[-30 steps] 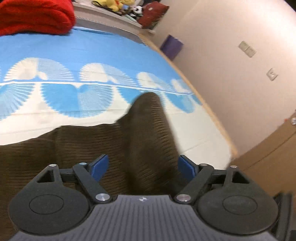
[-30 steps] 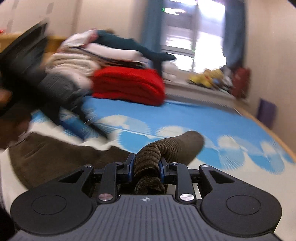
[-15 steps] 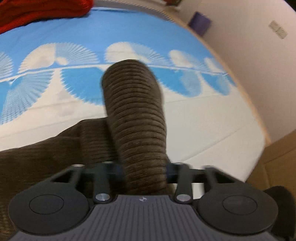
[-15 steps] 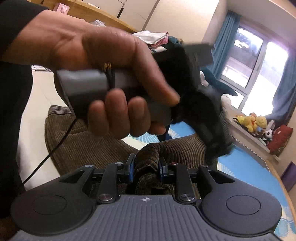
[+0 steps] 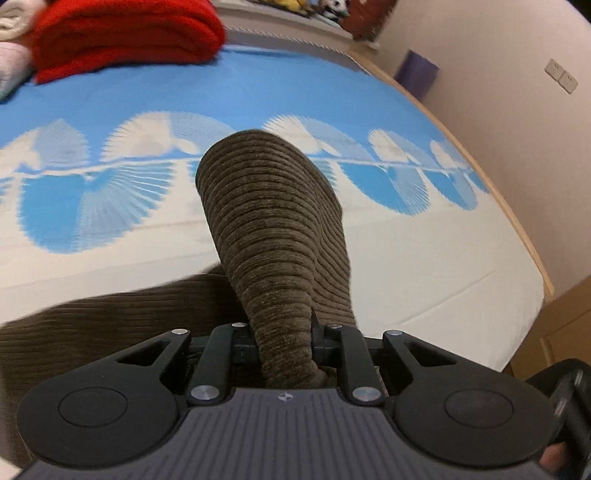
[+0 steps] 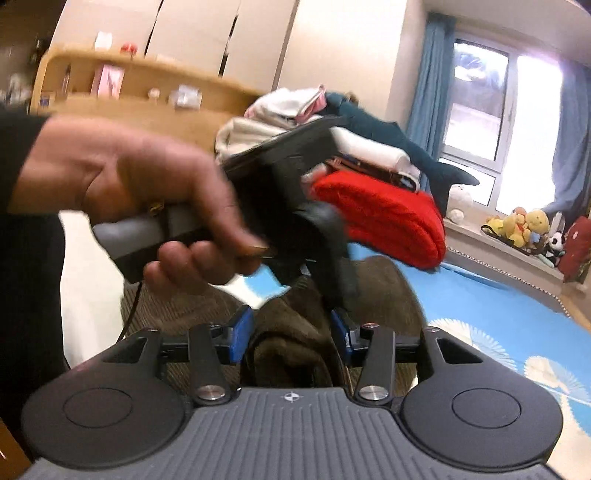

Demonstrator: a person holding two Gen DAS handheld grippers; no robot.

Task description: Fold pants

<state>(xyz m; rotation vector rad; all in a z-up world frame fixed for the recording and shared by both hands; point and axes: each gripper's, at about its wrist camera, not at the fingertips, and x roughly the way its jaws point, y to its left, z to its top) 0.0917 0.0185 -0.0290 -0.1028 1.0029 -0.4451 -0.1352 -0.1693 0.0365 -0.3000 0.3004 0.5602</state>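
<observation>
The brown corduroy pants (image 5: 273, 236) lie on the bed with the blue-and-white fan-patterned sheet (image 5: 424, 258), over its white near part toward the near edge. One bunched length of the cloth rises off the sheet in a ribbed hump; the remainder spreads flat toward the left near edge.

A folded red knitted blanket (image 5: 125, 33) sits at the far left corner of the bed, with pale folded textiles beside it. In the right wrist view the same blanket lies under a heap of white and teal items (image 6: 354, 125). Soft toys (image 6: 524, 225) line the window ledge beyond the far edge of the bed.

The left gripper (image 5: 282, 336) has just been closing and is clamped on the bunched corduroy, which fills the gap between its jaws. The person's left hand (image 6: 147, 195), in a dark sleeve, grasps its grey handle.

The right gripper (image 6: 291, 332) has just been opening. Its blue pads (image 6: 242, 332) stand apart with a fold of the pants between them; the left pad shows clear of the cloth, and contact at the right pad cannot be told.
</observation>
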